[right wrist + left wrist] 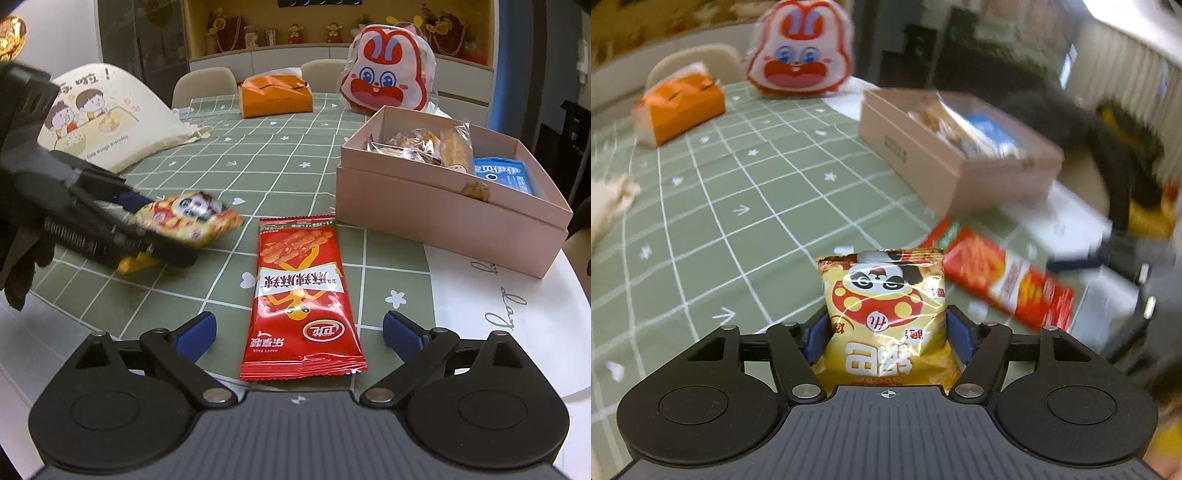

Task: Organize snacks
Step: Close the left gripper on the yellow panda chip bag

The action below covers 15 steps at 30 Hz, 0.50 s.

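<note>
My left gripper (886,332) is shut on a yellow panda snack bag (886,314) and holds it above the green checked tablecloth; it also shows in the right wrist view (184,221) at the left. A red snack packet (301,299) lies flat on the table between the open fingers of my right gripper (299,330); it shows blurred in the left wrist view (1004,277). A pink box (443,218) with several snacks inside stands at the right, also in the left wrist view (960,173).
An orange tissue box (275,96) and a rabbit-face bag (386,70) stand at the far side. A cream cartoon cloth bag (103,114) lies at the left. Chairs stand behind the table. The white table edge (517,332) shows at the right.
</note>
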Tool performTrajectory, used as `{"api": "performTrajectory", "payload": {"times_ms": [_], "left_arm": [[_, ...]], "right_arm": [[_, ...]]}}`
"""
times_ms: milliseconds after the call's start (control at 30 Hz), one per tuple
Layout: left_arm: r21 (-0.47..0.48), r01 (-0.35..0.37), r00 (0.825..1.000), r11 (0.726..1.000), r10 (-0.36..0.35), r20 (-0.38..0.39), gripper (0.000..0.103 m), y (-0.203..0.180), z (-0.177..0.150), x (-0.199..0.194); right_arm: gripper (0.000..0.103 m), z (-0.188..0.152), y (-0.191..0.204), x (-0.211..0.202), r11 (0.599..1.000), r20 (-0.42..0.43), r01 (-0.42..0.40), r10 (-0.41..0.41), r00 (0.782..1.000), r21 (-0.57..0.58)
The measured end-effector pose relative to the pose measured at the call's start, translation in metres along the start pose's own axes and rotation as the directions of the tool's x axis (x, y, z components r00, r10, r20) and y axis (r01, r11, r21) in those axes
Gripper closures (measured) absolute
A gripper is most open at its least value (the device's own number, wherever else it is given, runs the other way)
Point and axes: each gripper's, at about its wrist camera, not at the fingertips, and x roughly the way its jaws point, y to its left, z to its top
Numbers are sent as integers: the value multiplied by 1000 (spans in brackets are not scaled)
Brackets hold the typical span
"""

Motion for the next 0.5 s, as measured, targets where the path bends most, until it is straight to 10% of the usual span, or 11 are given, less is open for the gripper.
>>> {"api": "performTrajectory", "payload": {"times_ms": [167, 500], "left_arm": [[-178, 101, 989, 979, -79, 128, 33, 16, 11, 4], [-155, 54, 976, 986, -19, 216, 33, 12, 3, -25]], "right_arm": [[0, 2, 3, 3, 1000, -20, 21, -22, 1000, -21], [0, 11, 4, 6, 999, -75, 2, -5, 997, -32]]}}
